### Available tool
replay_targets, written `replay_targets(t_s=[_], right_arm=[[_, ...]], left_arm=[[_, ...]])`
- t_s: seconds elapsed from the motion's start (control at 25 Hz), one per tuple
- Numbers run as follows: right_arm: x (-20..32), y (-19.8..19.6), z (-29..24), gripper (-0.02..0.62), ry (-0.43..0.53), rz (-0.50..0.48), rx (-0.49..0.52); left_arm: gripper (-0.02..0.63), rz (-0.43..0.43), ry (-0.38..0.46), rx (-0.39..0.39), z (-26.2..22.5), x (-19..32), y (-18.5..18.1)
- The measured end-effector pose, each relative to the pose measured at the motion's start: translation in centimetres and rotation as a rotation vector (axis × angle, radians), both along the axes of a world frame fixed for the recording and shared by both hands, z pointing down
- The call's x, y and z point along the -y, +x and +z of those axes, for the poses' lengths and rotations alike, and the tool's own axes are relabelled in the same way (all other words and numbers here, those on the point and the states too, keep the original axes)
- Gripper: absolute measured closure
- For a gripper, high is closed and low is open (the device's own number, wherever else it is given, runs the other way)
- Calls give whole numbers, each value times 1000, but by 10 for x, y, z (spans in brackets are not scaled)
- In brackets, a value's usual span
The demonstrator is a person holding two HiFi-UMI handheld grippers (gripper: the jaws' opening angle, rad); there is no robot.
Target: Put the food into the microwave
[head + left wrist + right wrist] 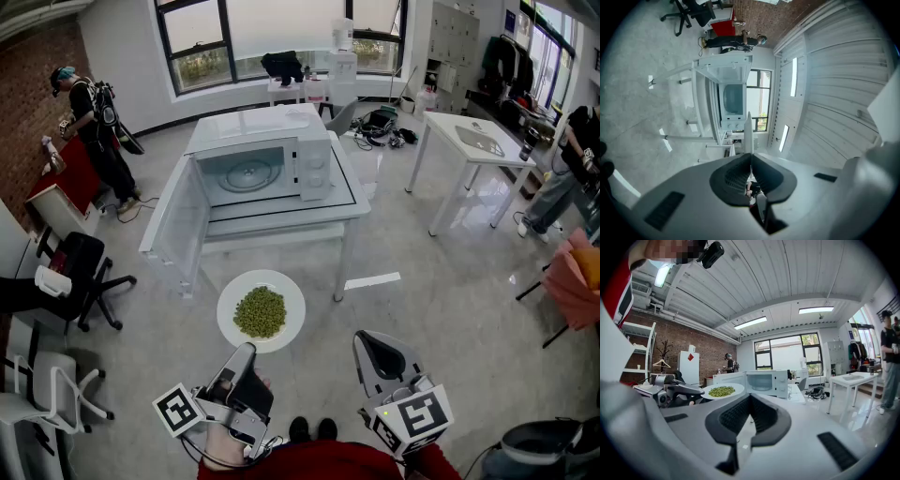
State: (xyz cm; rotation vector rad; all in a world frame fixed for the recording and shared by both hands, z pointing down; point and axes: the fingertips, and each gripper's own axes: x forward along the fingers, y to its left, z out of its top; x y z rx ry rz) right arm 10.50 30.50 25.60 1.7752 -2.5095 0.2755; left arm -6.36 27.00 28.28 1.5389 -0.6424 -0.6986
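- Plate (232, 305) of green peas (260, 312) hangs in the air short of the microwave (262, 159), roughly level, above the floor and just before the white table (349, 214) on which the oven stands.
- We note that the left gripper (247, 351) has its fingers pinched onto the near rim; its own view shows a thin white edge clamped between the pads.
- The right gripper (364, 339) sits beside it, fingers brought together with nothing between them, apart from the plate.
- The microwave door (173, 225) stands swung wide to the left, and the cavity with its glass turntable is open to us.
- Handling, as we judge it: the plate looks stiff and glazed, so the rim is likely slick under the pads. It is breakable if dropped.
- The peas are loose and heaped at the middle. They will roll at any tilt.
- Gripped at one edge only, the weight hangs out beyond the pads, so we expect the far rim to sag.
- The best purchase is the bare white border, clear of the food. A second hold by the right gripper on the right-hand rim would steady it.
- Next, as we see it, comes a level carry forward past the door edge into the cavity.
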Motion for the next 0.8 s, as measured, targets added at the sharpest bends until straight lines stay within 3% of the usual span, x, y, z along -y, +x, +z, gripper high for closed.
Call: replay_targets(t_s=[0.8], right_arm=[[5,20,2,581,8,-12,7]], left_arm=[[586,-24,-2,11,3,7,15]])
